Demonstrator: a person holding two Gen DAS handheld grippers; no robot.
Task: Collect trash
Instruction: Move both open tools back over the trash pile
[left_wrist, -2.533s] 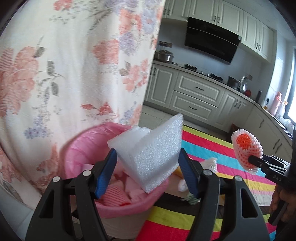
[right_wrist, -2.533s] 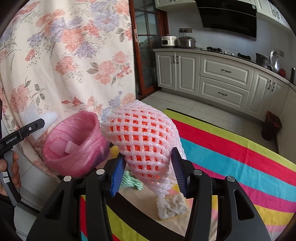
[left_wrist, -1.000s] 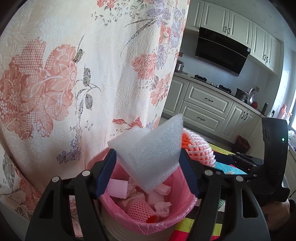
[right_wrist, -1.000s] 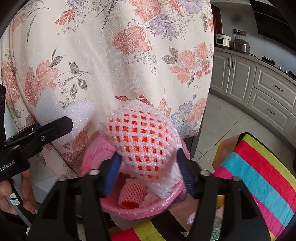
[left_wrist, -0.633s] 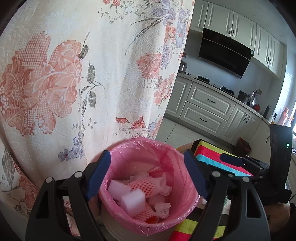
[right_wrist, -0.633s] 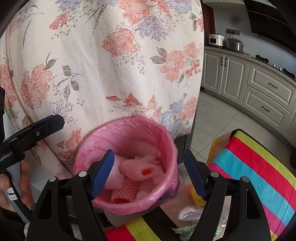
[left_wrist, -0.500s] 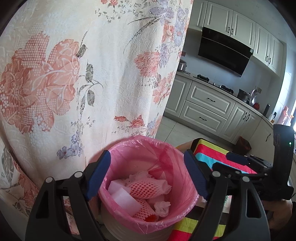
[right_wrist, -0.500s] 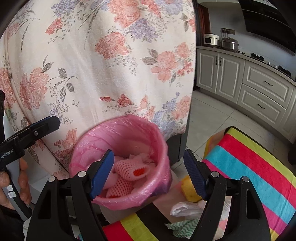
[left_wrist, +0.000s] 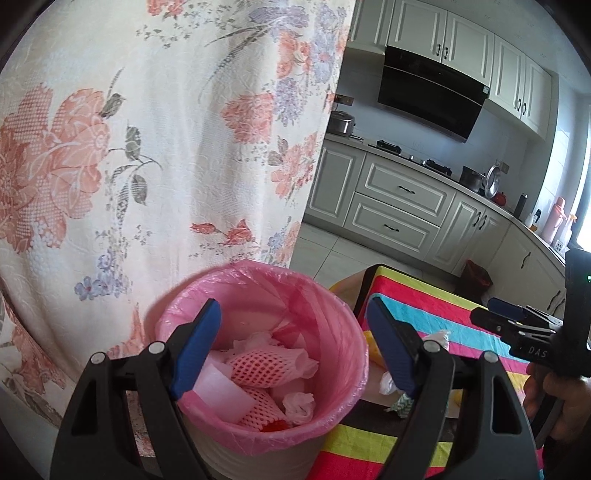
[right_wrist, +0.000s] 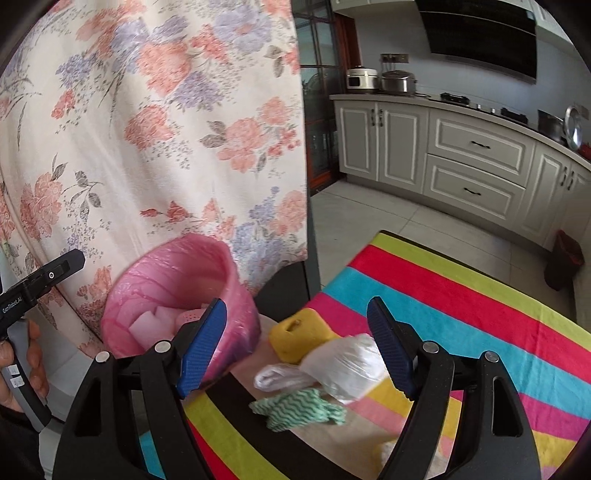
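Left wrist view: the left gripper (left_wrist: 291, 347) hangs over the bin (left_wrist: 343, 354) with its jaws spread wide and nothing between them. The bin, lined with a pink bag, sits at the table's edge against a flowered curtain (left_wrist: 147, 147). Inside I count two pink foam nets (left_wrist: 264, 369), one white foam block (left_wrist: 221, 391) and some crumpled tissue (left_wrist: 299, 402). The right gripper (left_wrist: 496, 317) pokes in from the right edge.

Right wrist view: the right gripper (right_wrist: 295, 343) is also spread and empty, pointing down at what's left on the striped cloth (right_wrist: 461, 314) — one yellow sponge (right_wrist: 299, 334), one white plastic bag (right_wrist: 340, 369) and one green-and-white rag (right_wrist: 299, 406), all bunched together just beside the bin (right_wrist: 236, 295).

All of it looks light and squishy. The bag is probably slippery and will collapse, so I'd pinch it at its bunched neck. The sponge should compress — grab it across the middle. The rag is limp; take the thickest fold.
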